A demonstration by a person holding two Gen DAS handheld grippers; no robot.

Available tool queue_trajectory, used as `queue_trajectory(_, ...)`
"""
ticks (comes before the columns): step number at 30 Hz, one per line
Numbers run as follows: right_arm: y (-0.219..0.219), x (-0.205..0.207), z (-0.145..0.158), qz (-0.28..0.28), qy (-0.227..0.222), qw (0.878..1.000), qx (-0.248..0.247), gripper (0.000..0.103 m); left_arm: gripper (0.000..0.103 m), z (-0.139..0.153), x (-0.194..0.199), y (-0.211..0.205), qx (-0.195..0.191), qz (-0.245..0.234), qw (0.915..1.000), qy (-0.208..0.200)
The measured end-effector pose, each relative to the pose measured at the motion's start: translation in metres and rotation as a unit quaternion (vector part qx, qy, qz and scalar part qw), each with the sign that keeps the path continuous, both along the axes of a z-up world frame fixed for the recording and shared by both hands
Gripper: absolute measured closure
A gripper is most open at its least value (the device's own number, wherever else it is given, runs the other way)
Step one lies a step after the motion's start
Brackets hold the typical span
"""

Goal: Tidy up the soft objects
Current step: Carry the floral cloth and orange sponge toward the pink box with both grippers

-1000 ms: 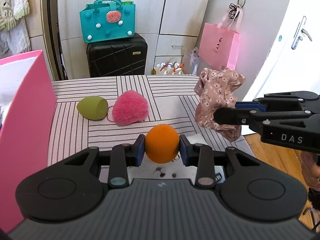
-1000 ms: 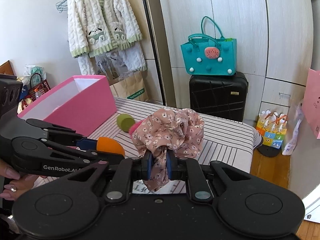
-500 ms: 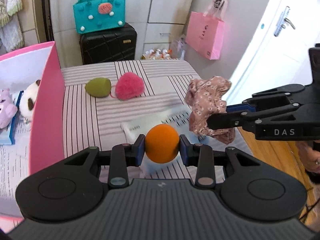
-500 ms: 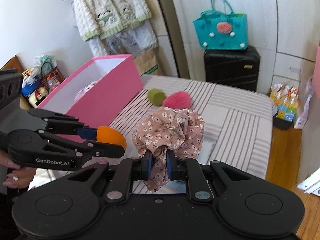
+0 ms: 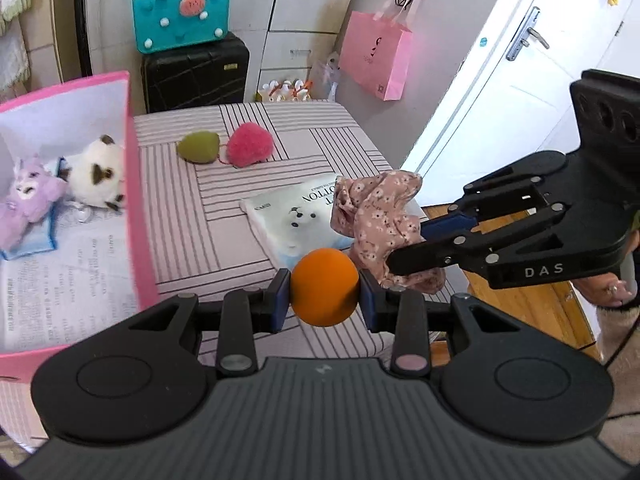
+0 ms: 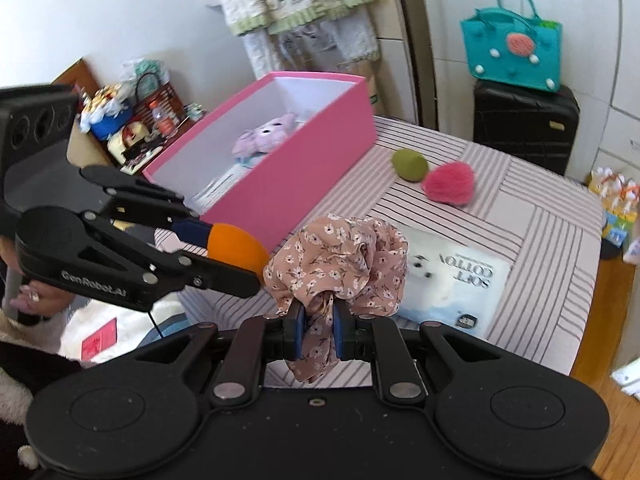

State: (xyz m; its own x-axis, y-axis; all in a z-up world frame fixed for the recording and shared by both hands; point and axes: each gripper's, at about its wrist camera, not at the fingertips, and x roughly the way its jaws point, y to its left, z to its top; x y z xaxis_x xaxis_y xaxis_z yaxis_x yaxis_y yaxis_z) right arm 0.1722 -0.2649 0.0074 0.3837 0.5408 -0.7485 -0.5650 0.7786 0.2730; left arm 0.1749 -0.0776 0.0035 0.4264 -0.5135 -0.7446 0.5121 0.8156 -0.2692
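An orange sponge ball (image 5: 324, 287) sits clamped in the left tool (image 5: 324, 294), a floral scrunchie (image 6: 340, 268) clamped in the right tool (image 6: 319, 330), both above the striped worktop (image 5: 224, 216). Only the left view shows the white plush (image 5: 98, 172) inside the pink box (image 6: 280, 196).

2 wrist views down over table (image 5: 248, 216).

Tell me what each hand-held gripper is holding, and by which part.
Left hand-held gripper: orange sponge ball, pinched across its middle. Right hand-held gripper: floral scrunchie, clamped on its lower fold.
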Motion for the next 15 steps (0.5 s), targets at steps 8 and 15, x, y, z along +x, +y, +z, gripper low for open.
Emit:
queue_trajectory(8, 0.037, -0.009, 0.021, 0.038, -0.020, 0.999, -0.005, 0.085, 0.069, 0.028, -0.023, 0.035, 0.015, 0.004, 0.9992, -0.038)
queue_trajectory(15, 0.070, -0.005, 0.042, 0.082, -0.054, 0.995, 0.014, 0.085, 0.068, 0.040, -0.033, 0.081, 0.007, 0.037, 0.9967, -0.072)
